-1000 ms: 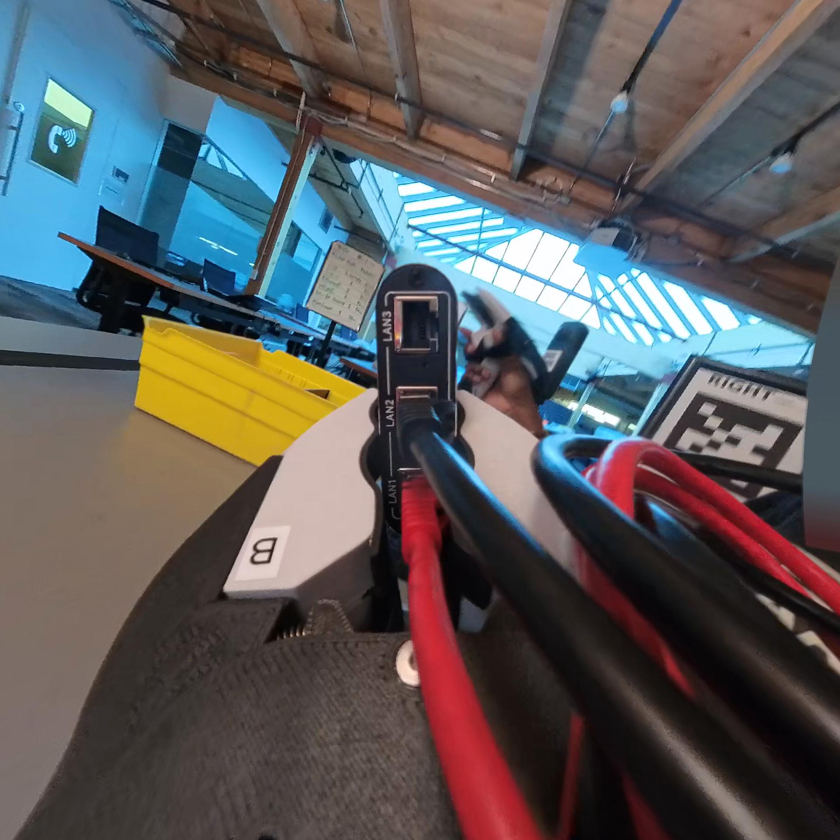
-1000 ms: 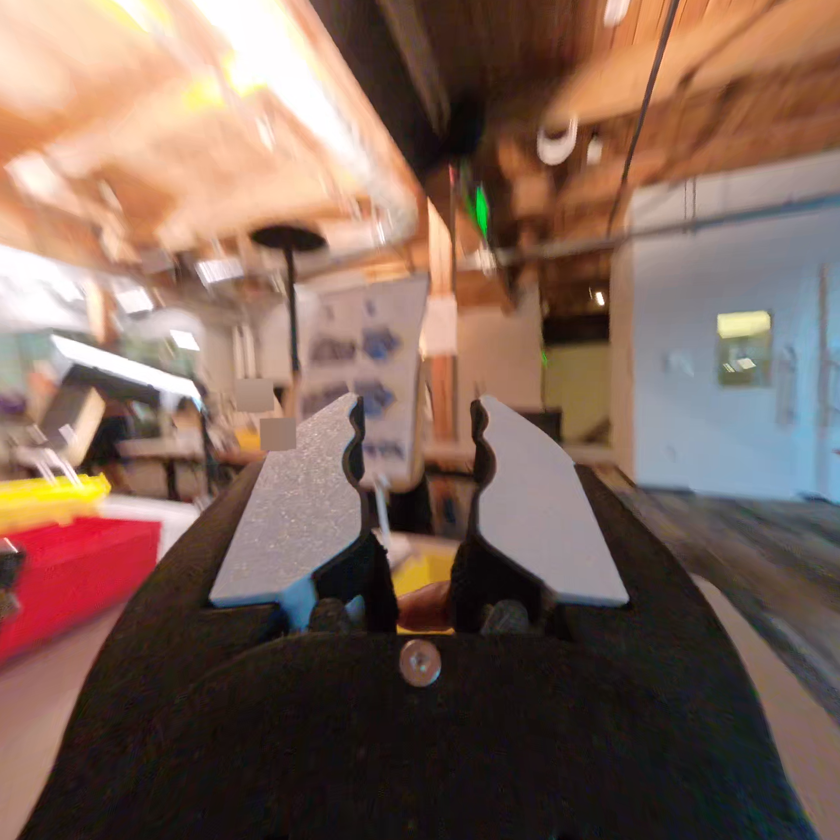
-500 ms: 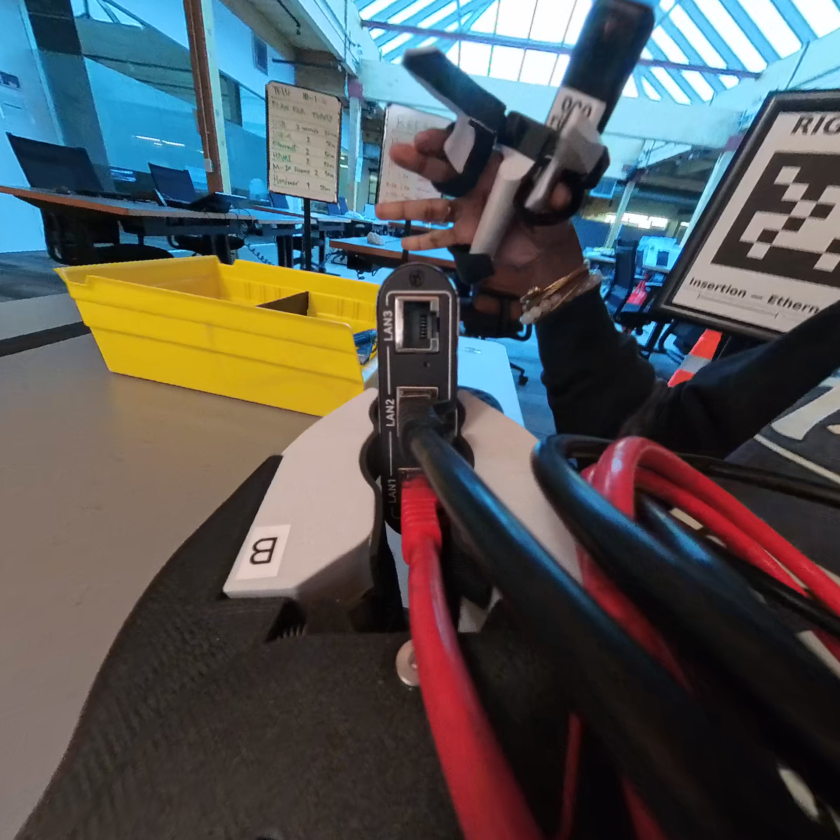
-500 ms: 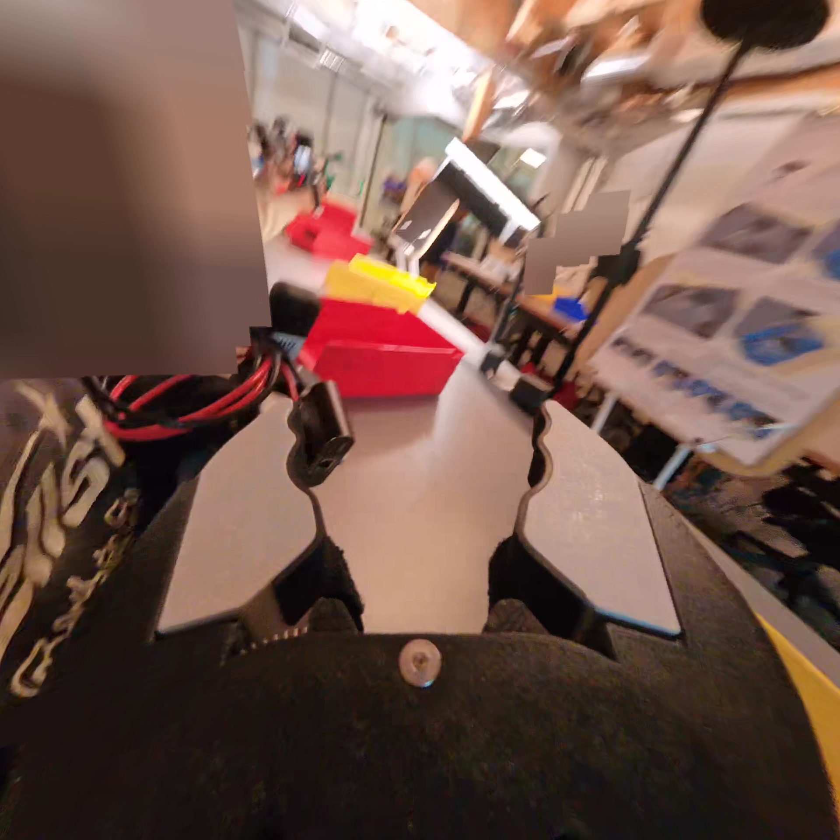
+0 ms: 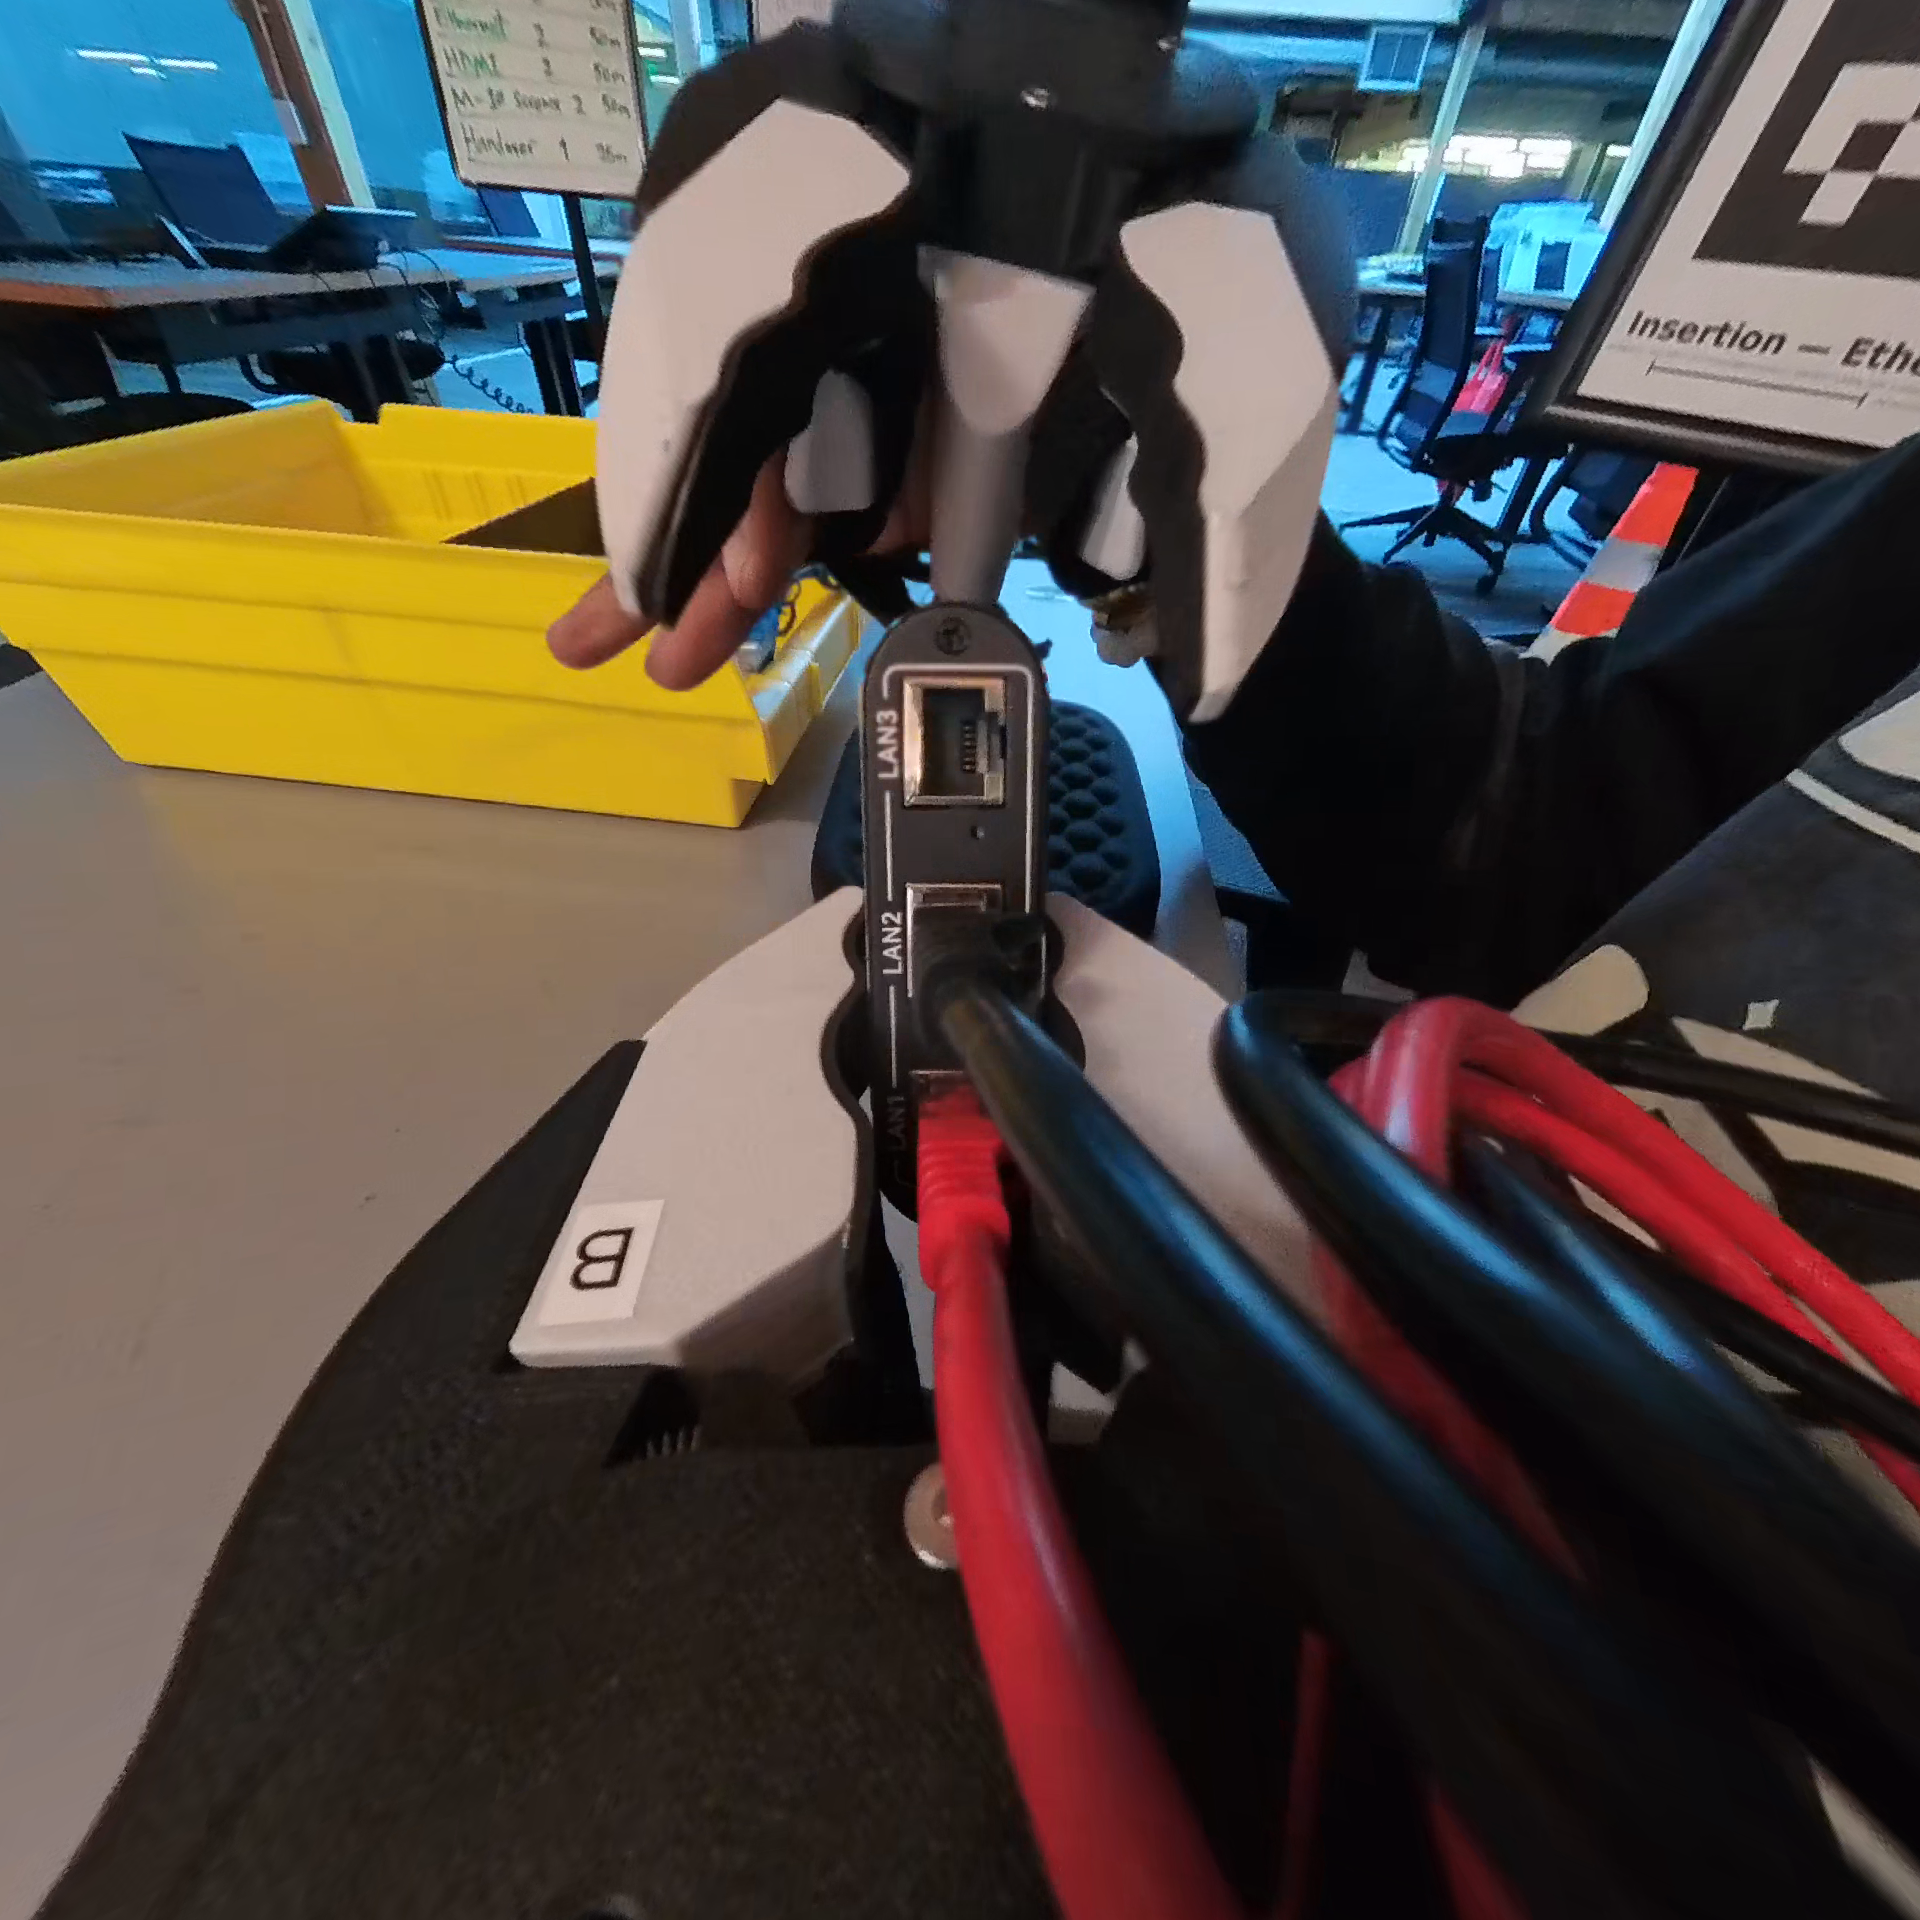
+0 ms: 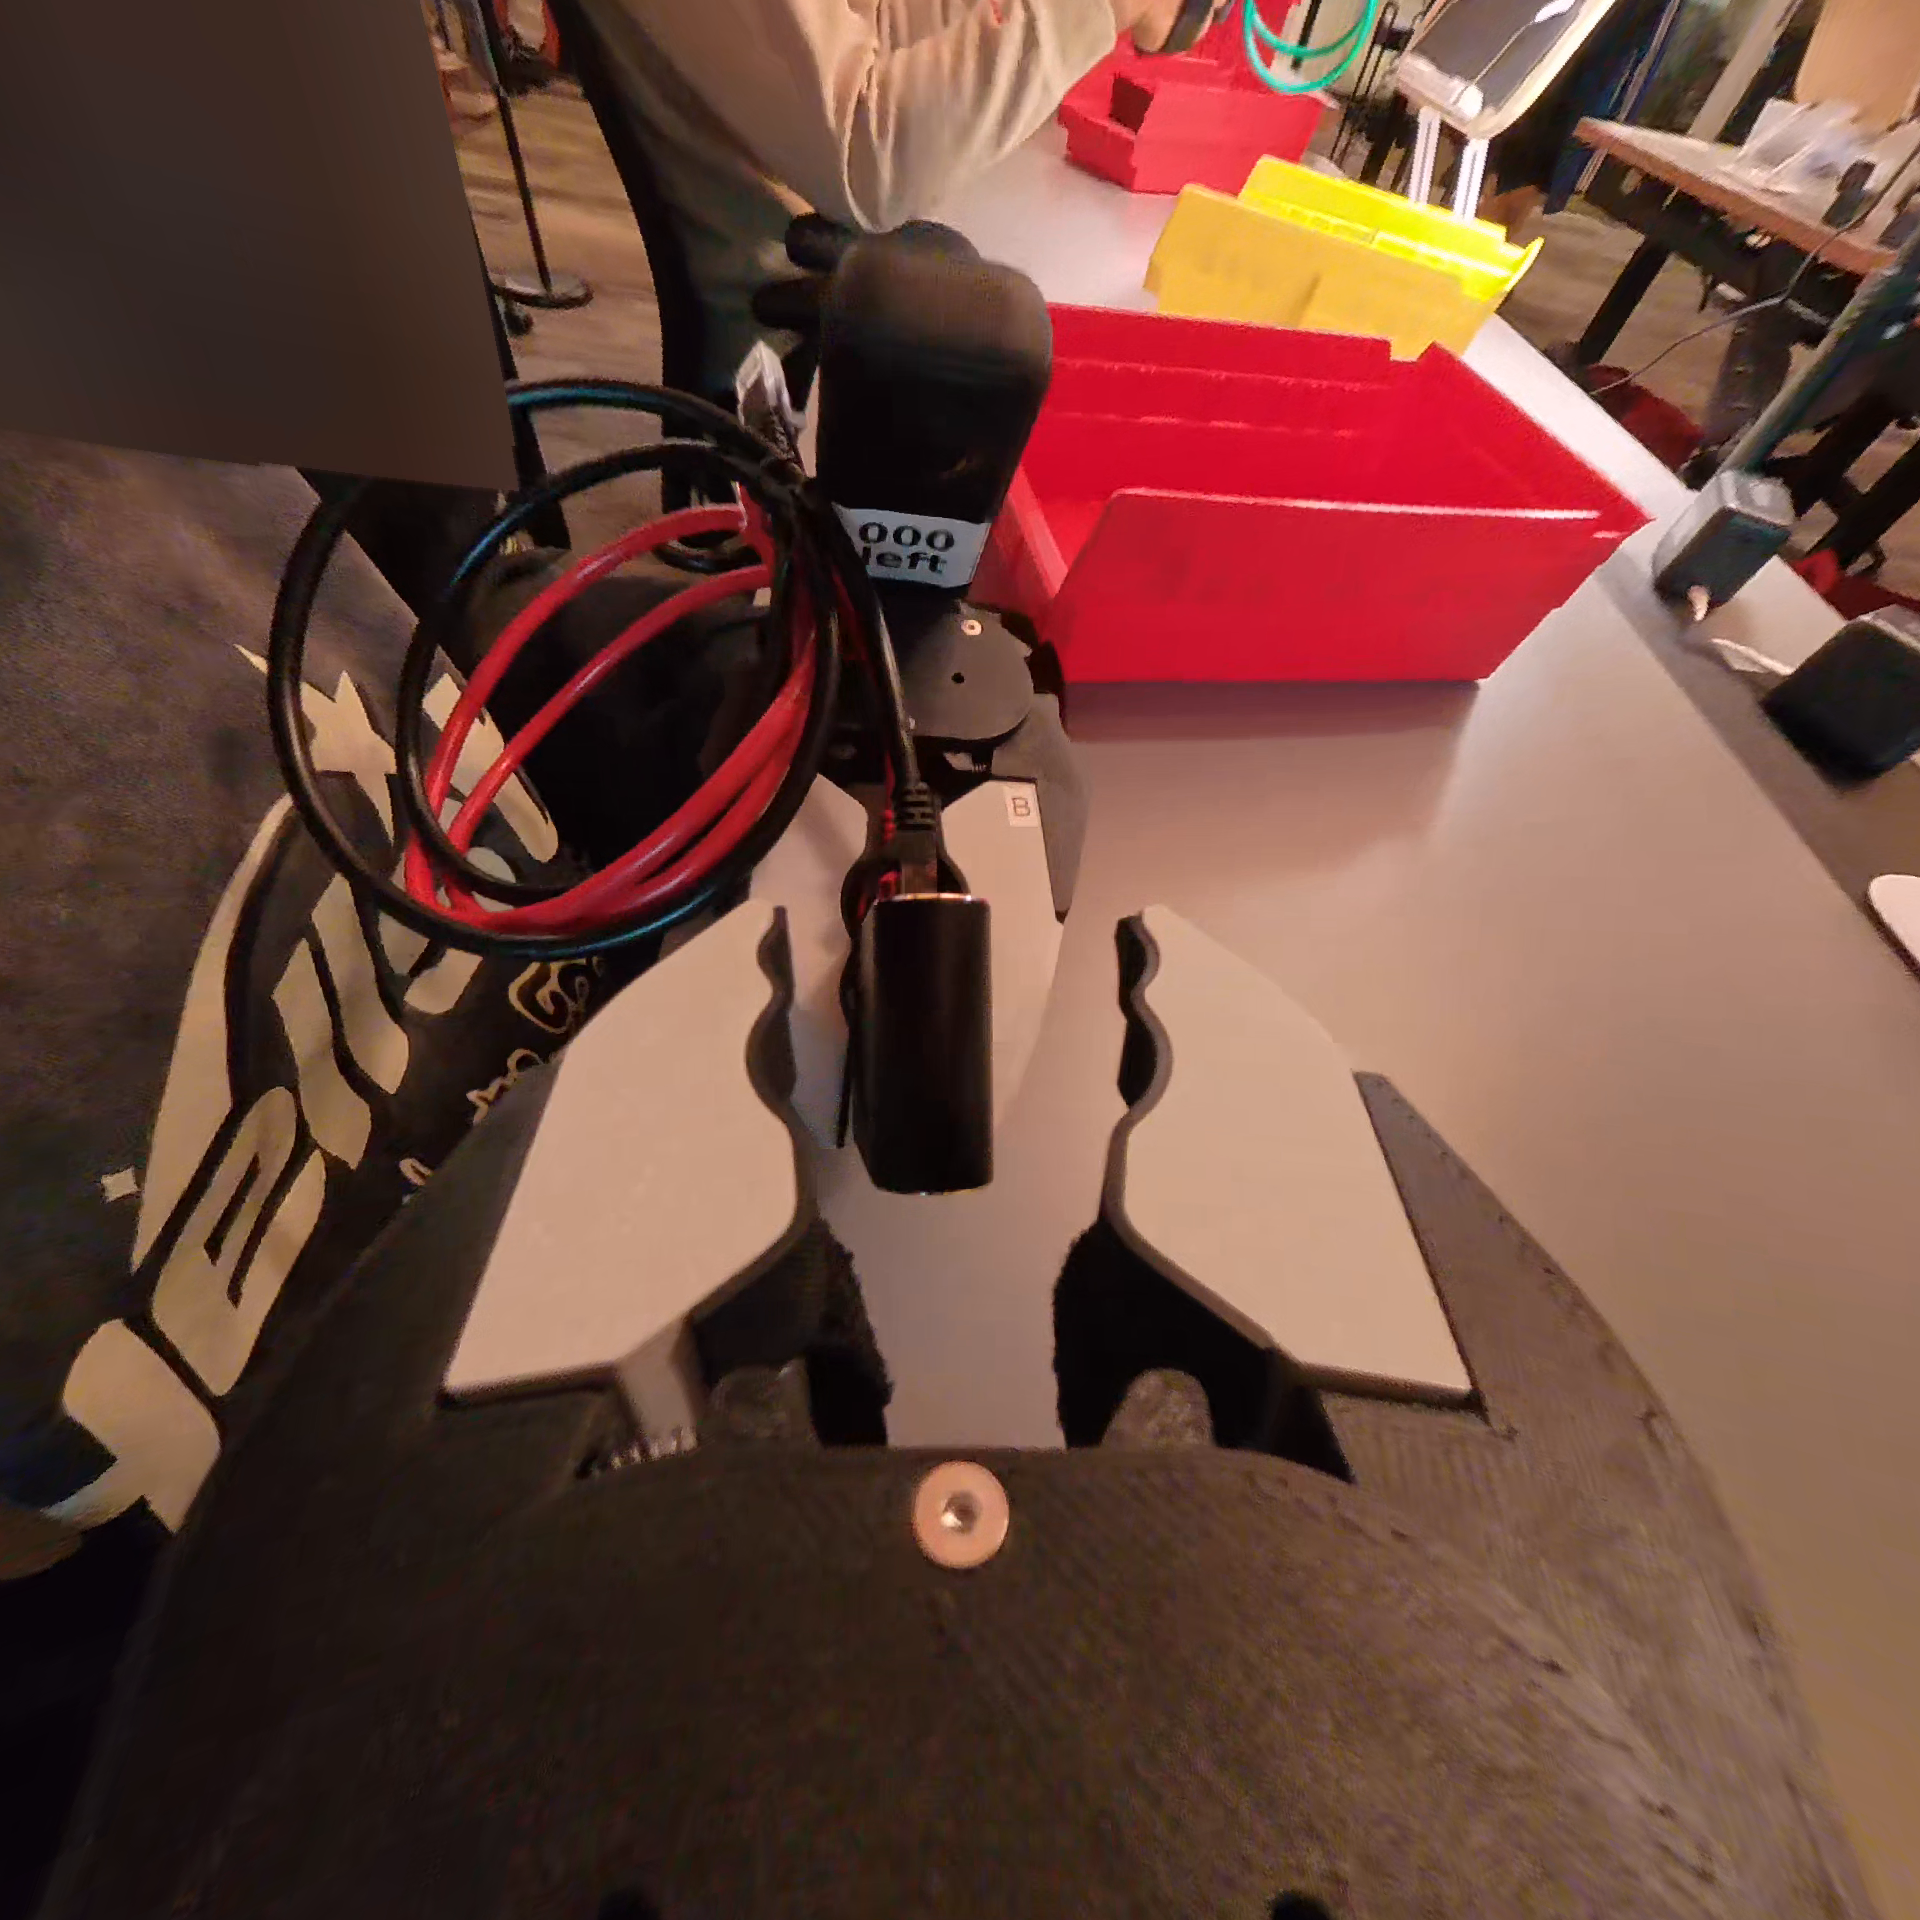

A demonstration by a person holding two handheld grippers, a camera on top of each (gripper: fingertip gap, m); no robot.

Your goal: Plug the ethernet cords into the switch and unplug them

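Observation:
My left gripper [image 5: 956,935] is shut on a narrow black switch [image 5: 956,831] and holds it upright above the grey table [image 5: 312,1039]. A black cord [image 5: 1143,1195] is plugged into the middle port and a red cord [image 5: 977,1351] into the lowest port. The top port [image 5: 954,740] is empty. The cords hang in coils [image 6: 623,727] to one side. My right gripper [image 6: 951,920] is open, and the switch's far end [image 6: 925,1039] sits between its fingers without touching them. The right gripper also shows in the left wrist view [image 5: 925,644], just above the switch.
A yellow bin [image 5: 312,644] stands behind the switch. A red bin [image 6: 1299,520] and another yellow bin [image 6: 1340,249] stand behind the left gripper. A framed marker sign [image 5: 1766,208], an orange cone [image 5: 1631,540] and small dark objects [image 6: 1849,707] are nearby. The gap from one gripper's tips to the other's is roughly 6 cm.
My right gripper has swung down from pointing at the room to the switch, jaws opened wider, and now straddles its far end. The left gripper has tilted down, still holding the switch.

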